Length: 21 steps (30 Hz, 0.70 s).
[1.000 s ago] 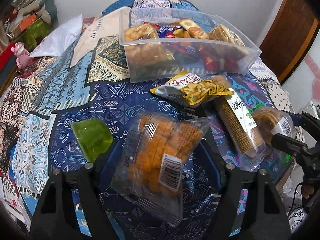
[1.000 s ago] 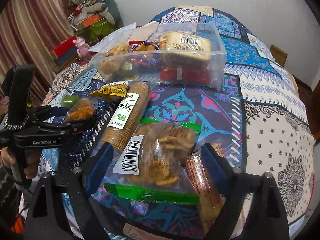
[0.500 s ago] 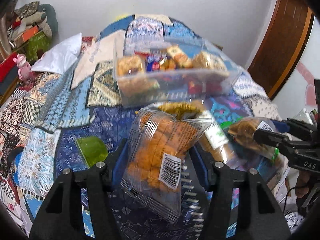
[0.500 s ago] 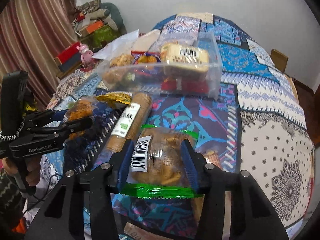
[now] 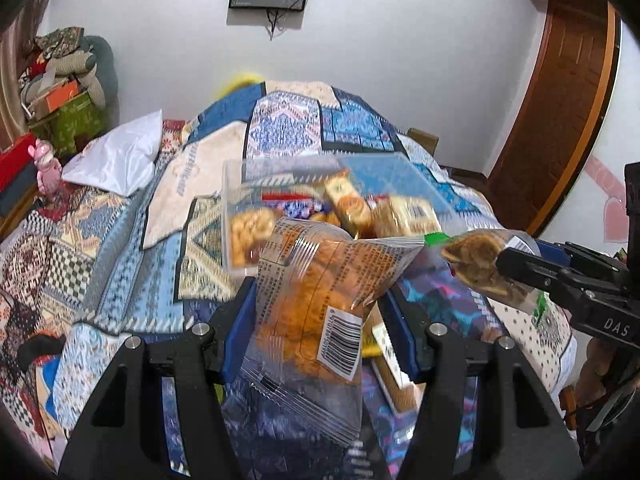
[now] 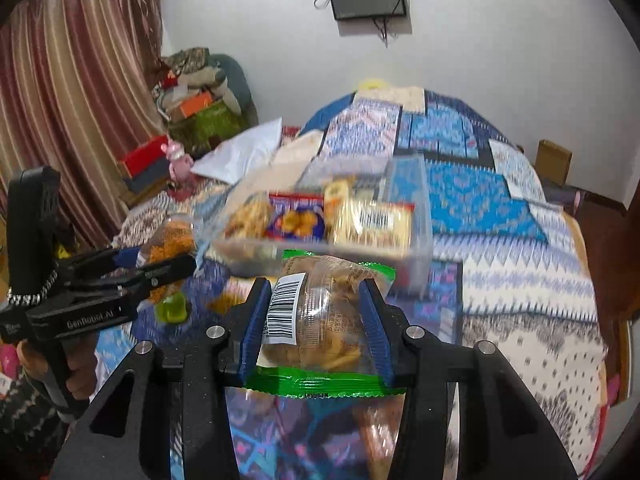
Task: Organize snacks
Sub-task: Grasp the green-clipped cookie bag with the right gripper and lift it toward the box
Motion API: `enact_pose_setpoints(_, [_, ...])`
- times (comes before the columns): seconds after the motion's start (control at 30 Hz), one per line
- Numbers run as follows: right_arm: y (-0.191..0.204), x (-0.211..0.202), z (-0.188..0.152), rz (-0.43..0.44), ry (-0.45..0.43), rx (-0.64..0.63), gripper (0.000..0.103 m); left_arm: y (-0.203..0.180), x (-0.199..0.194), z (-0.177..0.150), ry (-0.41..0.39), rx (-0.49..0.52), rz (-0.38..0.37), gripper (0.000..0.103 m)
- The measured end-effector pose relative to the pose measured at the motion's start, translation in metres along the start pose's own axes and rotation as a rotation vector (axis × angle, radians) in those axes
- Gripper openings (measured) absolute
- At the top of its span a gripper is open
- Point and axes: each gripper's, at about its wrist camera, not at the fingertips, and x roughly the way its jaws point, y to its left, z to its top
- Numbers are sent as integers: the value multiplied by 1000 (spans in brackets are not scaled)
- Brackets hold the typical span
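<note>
My left gripper [image 5: 320,308] is shut on a clear bag of orange snacks [image 5: 316,296] and holds it in the air above the bed. It shows from the side in the right wrist view [image 6: 176,264]. My right gripper [image 6: 316,312] is shut on a green-edged clear bag of biscuits [image 6: 320,328], also lifted. That bag shows at the right of the left wrist view [image 5: 476,264]. The clear plastic bin [image 5: 240,200] with several snacks stands ahead on the quilt, also in the right wrist view [image 6: 420,216].
A long biscuit pack [image 5: 394,368] and a green jelly cup [image 6: 172,308] lie on the patterned quilt [image 5: 120,240] below the grippers. A white pillow [image 5: 116,156] lies at the left. A wooden door [image 5: 560,120] is at the right, curtains [image 6: 80,100] at the left.
Both grippers closed on their bags and lifted them off the quilt, moving up and toward the bin. The views have tilted up to show the wall.
</note>
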Motion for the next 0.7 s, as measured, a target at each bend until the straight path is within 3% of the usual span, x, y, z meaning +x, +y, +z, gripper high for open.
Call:
enact_pose_setpoints(0.3, [-12, 18, 40, -24, -57, 4, 38, 4, 24, 33, -39, 1, 10, 60])
enact_pose_setpoints(0.33, [-14, 22, 45, -27, -59, 6, 30, 5, 28, 36, -40, -1, 12, 60])
enact_pose_setpoints(0.37, [-15, 24, 48, -23, -56, 5, 6, 7, 32, 39, -41, -1, 13, 60])
enact_pose_setpoints(0.4, [-16, 29, 52, -20, -45, 4, 4, 8, 36, 42, -39, -1, 15, 60])
enact_pose_setpoints(0.57, [-25, 57, 59, -47, 7, 2, 6, 17, 60, 45, -3, -23, 31, 60])
enact_pose_setpoints(0.7, [-37, 58, 42, -29, 50, 31, 11, 24, 57, 38, -3, -48, 22, 60])
